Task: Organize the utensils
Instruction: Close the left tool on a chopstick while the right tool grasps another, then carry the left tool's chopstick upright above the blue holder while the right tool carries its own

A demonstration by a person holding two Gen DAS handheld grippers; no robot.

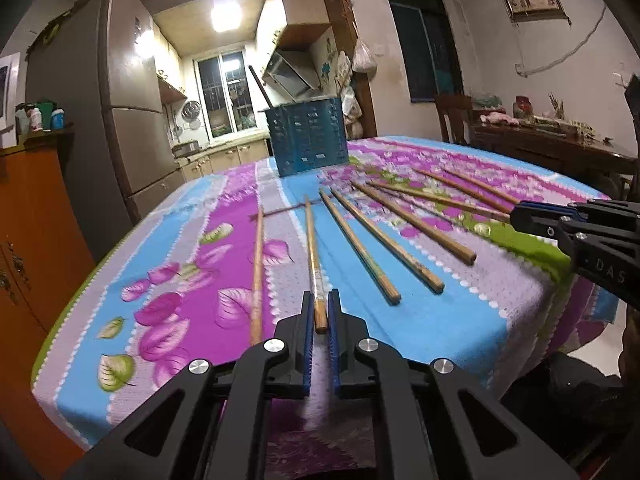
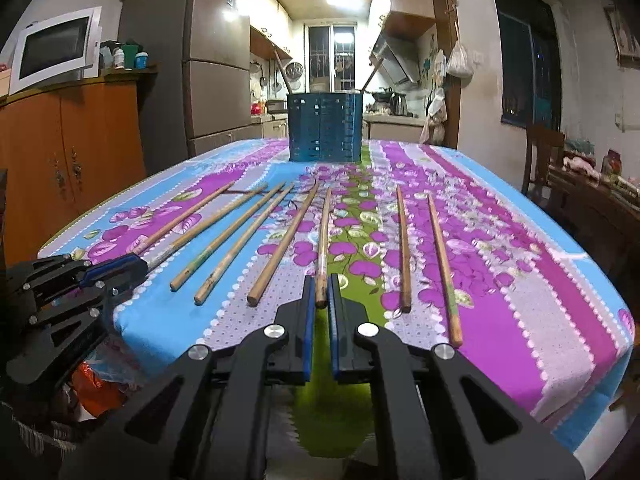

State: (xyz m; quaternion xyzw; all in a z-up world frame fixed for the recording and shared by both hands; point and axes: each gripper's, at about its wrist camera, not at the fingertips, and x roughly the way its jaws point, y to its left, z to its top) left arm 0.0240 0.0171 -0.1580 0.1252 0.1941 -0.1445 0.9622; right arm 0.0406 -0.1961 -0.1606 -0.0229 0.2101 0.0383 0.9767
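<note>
Several wooden chopsticks lie fanned out on a flowered tablecloth. My left gripper is shut on the near end of one chopstick, which rests on the cloth. My right gripper is shut on the near end of another chopstick. The right gripper also shows in the left wrist view, and the left gripper shows in the right wrist view. A blue perforated utensil basket stands at the far side of the table with a couple of sticks in it.
Loose chopsticks lie either side of the held ones. An orange cabinet with a microwave and a fridge stand to the left. A wooden chair and a side table stand to the right.
</note>
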